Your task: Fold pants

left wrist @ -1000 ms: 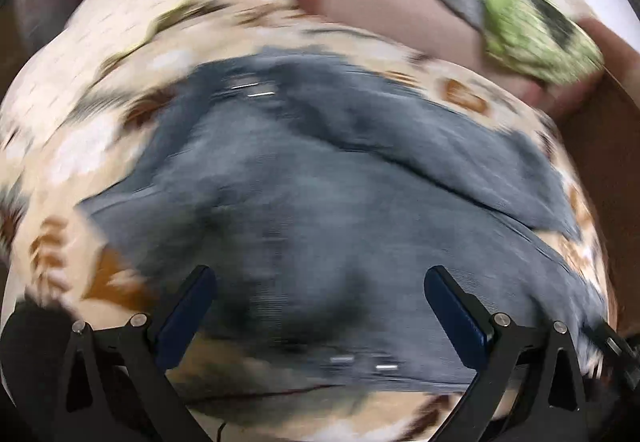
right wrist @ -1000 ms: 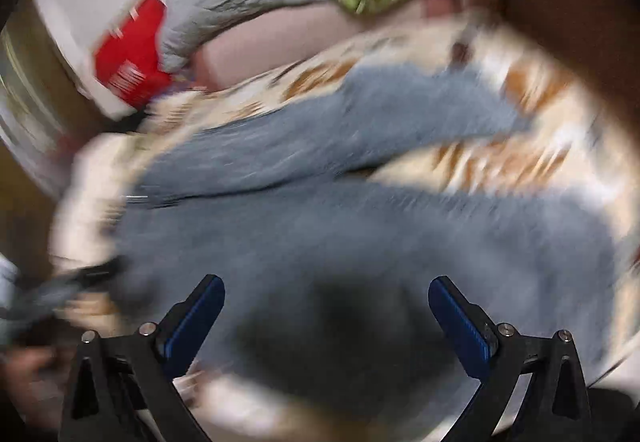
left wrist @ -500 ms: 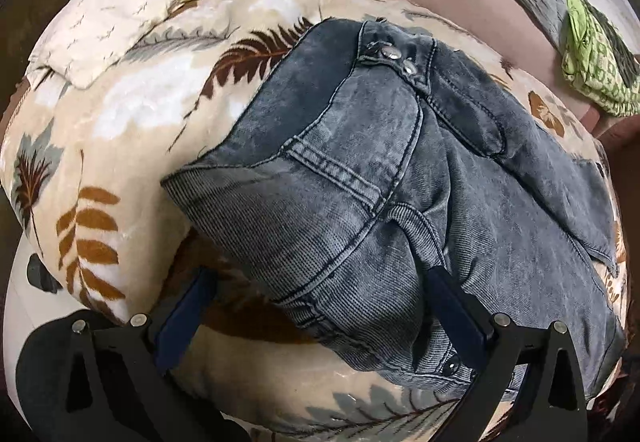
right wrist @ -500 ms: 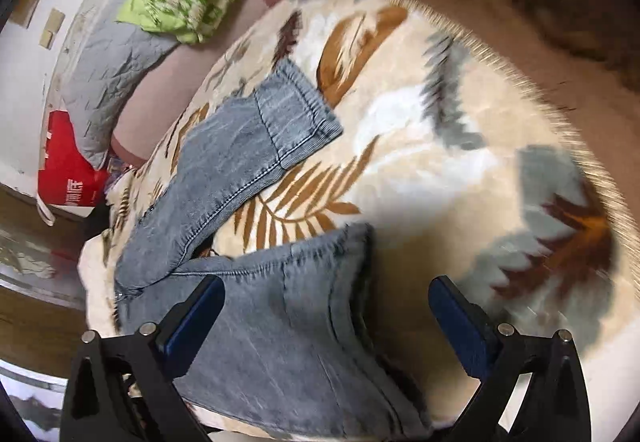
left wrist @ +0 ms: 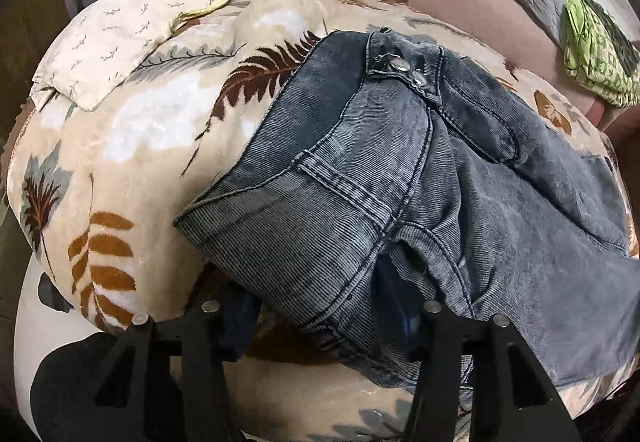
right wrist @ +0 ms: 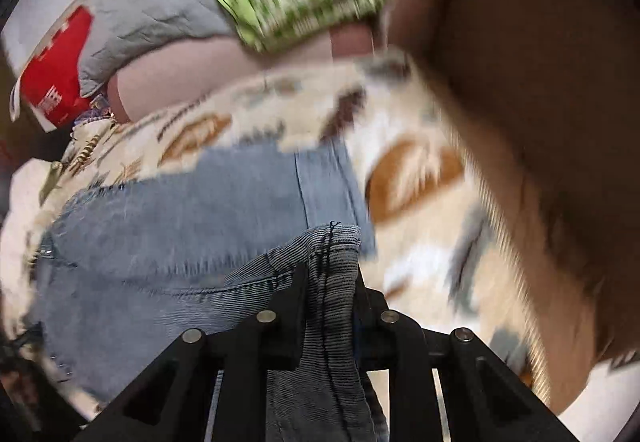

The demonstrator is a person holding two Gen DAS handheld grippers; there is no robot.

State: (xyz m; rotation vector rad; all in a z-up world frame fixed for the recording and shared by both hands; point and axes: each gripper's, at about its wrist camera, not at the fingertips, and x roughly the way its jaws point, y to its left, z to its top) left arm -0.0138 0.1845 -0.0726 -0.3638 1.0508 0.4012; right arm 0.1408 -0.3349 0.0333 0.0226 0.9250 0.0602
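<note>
Two claws work the same pair of grey-blue denim jeans (left wrist: pixel 400 210), which lies spread on a fleece blanket with a fern-leaf print (left wrist: pixel 132 130) covering a bed.

Low in the left wrist view, the left claw (left wrist: pixel 320 326) straddles the near corner of the waistband, one finger to each side of the denim. Its jaws are closing, half-narrowed, with the cloth between them; the fingers are mostly hidden under the fabric, so whether the pads already press on it is hard to tell. Taking this corner makes sense as an anchor: it would pin the waist end so the garment does not drag across the blanket.

At the bottom centre of the blurred right wrist view, the right claw (right wrist: pixel 330 282) has pinched narrow on a bunched leg hem, the ribbed denim standing up between its two black fingers. The jaws are closing the last bit onto it. Holding the cuff gives control of the whole leg, probably to carry it across onto the other leg (right wrist: pixel 200 198), which lies flat in mid-frame.

A cream pillow (left wrist: pixel 148 18) at upper left and a green patterned cloth (left wrist: pixel 596 46) at upper right sit well apart from the jeans.
</note>
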